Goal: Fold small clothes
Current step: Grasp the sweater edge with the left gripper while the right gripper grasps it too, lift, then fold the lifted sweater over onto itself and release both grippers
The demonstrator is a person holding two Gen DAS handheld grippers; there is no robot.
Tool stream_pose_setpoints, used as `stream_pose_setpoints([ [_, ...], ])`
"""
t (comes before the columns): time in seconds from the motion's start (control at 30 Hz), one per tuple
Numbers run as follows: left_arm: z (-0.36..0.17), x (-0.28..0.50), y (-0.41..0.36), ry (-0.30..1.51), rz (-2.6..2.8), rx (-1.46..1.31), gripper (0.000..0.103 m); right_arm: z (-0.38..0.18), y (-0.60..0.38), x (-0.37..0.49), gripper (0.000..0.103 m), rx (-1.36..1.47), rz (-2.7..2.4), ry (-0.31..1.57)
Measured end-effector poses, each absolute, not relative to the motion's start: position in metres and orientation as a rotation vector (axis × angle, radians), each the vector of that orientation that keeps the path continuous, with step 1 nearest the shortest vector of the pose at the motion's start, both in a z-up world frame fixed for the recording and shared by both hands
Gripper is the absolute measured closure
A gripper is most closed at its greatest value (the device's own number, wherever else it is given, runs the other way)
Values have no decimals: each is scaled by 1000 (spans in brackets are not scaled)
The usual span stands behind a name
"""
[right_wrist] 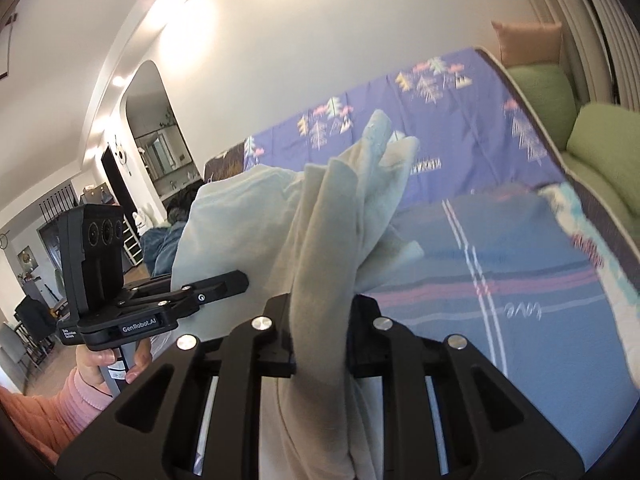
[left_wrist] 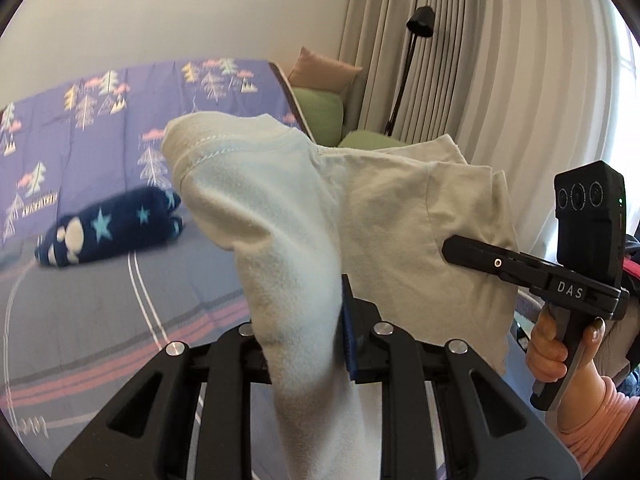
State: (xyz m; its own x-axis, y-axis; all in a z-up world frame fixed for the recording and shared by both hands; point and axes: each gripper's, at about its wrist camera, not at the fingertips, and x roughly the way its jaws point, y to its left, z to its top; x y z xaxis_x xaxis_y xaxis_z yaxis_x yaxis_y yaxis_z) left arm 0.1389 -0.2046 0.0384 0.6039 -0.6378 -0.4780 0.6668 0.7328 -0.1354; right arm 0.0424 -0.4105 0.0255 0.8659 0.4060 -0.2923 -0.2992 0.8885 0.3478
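Observation:
A small pale cream garment point(left_wrist: 384, 216) hangs in the air between my two grippers, above the bed. My left gripper point(left_wrist: 312, 332) is shut on one bunched end of it, which drapes down over the gripper body. My right gripper point(right_wrist: 320, 320) is shut on the other end point(right_wrist: 332, 216), whose folds stand up past the jaws. The right gripper also shows in the left wrist view point(left_wrist: 452, 250), pinching the cloth's right side. The left gripper shows in the right wrist view point(right_wrist: 240, 280), at the cloth's left edge.
A purple-blue bedspread point(left_wrist: 80, 280) with tree prints covers the bed below. A folded dark blue star-print garment point(left_wrist: 108, 232) lies on it at the left. Green cushions point(left_wrist: 320, 112), a pink pillow point(left_wrist: 320, 70), a black floor lamp point(left_wrist: 420, 20) and curtains point(left_wrist: 500, 60) stand behind.

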Motion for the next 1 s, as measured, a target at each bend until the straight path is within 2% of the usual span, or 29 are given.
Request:
stream_pose_setpoints([
  [0.3,81,187,-239,468,-739,108,81,70,-435,96,86,278,318,310],
  [0.57,105,255,-271,430,-705,129,81,98,-458,176,86,265,264,286],
  [0.77,98,317,-298,445,-667,166,81,87,-474,248,86,242,186,320],
  [0.93,70,385,-318,496,-628,141,79,59,-499,322,86,257,103,373],
  [0.97,56,405,-321,521,-599,127,69,47,-506,341,78,250,57,388],
  [1.0,41,424,-324,547,-550,121,60,34,-512,355,52,241,-16,408],
])
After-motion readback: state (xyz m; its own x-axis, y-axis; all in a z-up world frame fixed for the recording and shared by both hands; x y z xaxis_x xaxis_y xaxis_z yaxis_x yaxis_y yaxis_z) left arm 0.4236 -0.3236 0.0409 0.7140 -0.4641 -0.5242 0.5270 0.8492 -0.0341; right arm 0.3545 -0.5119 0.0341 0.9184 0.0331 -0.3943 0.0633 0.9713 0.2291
